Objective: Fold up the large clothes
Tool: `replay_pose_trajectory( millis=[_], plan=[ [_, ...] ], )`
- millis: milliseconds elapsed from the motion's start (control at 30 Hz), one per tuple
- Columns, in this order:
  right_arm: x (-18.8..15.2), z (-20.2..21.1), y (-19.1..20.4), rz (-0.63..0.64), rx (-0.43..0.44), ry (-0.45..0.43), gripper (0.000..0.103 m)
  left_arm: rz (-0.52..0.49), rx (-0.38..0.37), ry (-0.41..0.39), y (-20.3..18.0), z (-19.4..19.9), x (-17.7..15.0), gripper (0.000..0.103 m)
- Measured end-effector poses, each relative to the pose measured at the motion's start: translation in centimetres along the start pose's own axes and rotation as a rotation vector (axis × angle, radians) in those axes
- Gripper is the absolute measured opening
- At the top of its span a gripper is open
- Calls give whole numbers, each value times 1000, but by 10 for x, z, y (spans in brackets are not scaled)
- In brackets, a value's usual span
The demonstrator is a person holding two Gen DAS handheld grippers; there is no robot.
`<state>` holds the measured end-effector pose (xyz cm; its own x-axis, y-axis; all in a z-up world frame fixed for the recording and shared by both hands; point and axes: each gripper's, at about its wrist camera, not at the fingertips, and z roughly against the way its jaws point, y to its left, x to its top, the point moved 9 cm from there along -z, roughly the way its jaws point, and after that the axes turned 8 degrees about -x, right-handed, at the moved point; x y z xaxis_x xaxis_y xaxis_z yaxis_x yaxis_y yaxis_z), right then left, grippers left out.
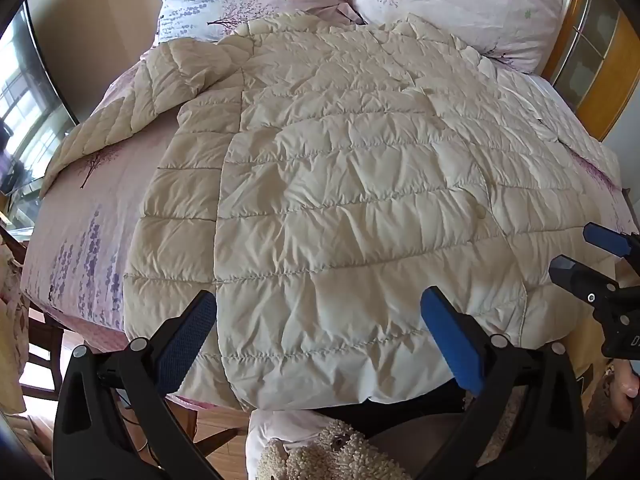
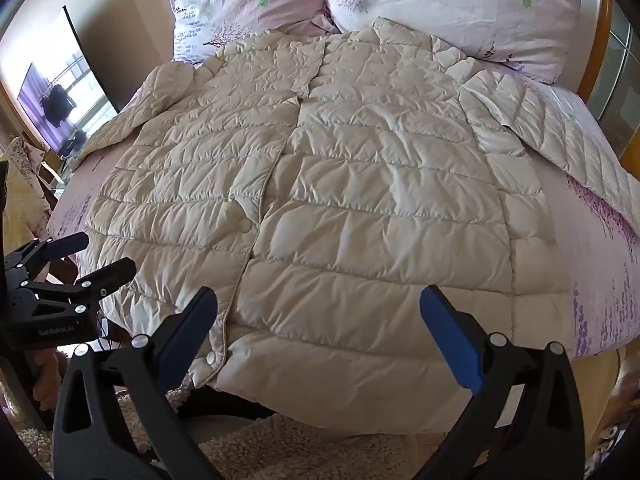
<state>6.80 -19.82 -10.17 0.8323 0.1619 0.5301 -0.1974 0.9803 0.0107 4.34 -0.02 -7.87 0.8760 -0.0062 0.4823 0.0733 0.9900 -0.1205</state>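
One cream puffer jacket [image 2: 328, 200], spread front-up across the bed [image 2: 600, 280], collar up by the two pillows [image 2: 452, 8], hem hanging over the near edge. Snapped shut down the middle, with round snaps [image 2: 244, 225] visible along the placket. Sleeves flung out to each side: one [image 2: 540, 128] angling off toward the wooden headboard side, the other [image 1: 108, 128] trailing toward the TV [image 2: 60, 92] on the wall. Nothing folded yet, by the look of it.

Left gripper [image 1: 318, 336] hovering just past the hem, jaws spread wide, nothing between them. Same story for the right gripper [image 2: 318, 336]: gaping open, empty, parked above the hem on its side of the placket.

Plenty to go wrong from here. Slick, puffy shell, so a shallow pinch probably grabs only the top layer and lets the back panel lag behind, giving a lopsided fold. Trapped air likely springs any fold back open. Hem already drooping off the mattress, so a careless tug toward the near side could slide the whole jacket onto the floor. Sleeves well apart from the body, easy to leave bunched underneath if not brought in first.

Writing: "GenRoboLAI"-ish lettering on the side of the left gripper in the right wrist view, too small to be sure of the exact spelling. No label readable on the jacket itself.
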Motion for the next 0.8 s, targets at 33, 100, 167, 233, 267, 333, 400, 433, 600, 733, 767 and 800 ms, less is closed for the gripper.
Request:
replay_pose_trajectory(
  millis=[33, 100, 167, 233, 267, 333, 400, 433, 600, 733, 767, 800],
  plan=[
    [0, 0, 0, 0, 0, 1, 101, 2, -3, 0, 0, 0, 0, 102],
    [0, 0, 0, 0, -1, 1, 101, 2, -4, -4, 0, 0, 0, 102],
    [0, 0, 1, 0, -3, -1, 101, 2, -4, -3, 0, 0, 0, 102],
    [0, 0, 2, 1, -5, -2, 101, 4, -5, -2, 1, 0, 0, 102],
    [0, 0, 0, -2, 4, 1, 101, 4, -4, -2, 1, 0, 1, 102],
    [0, 0, 1, -2, 3, 0, 101, 5, -4, -1, 1, 0, 1, 102],
    [0, -1, 1, -1, 3, 0, 101, 1, -2, -4, 0, 0, 0, 102],
    [0, -1, 1, -1, 2, 0, 101, 1, -3, -5, 0, 0, 0, 102],
    [0, -1, 1, -3, 5, 0, 101, 2, -3, -5, 0, 0, 0, 102],
    [0, -1, 1, -3, 5, 1, 101, 2, -4, -5, 0, 0, 0, 102],
    [0, -1, 1, -3, 5, 1, 101, 2, -4, -5, 0, 0, 0, 102],
    [0, -1, 1, -3, 5, 1, 101, 2, -4, -5, 0, 0, 0, 102]
  ],
)
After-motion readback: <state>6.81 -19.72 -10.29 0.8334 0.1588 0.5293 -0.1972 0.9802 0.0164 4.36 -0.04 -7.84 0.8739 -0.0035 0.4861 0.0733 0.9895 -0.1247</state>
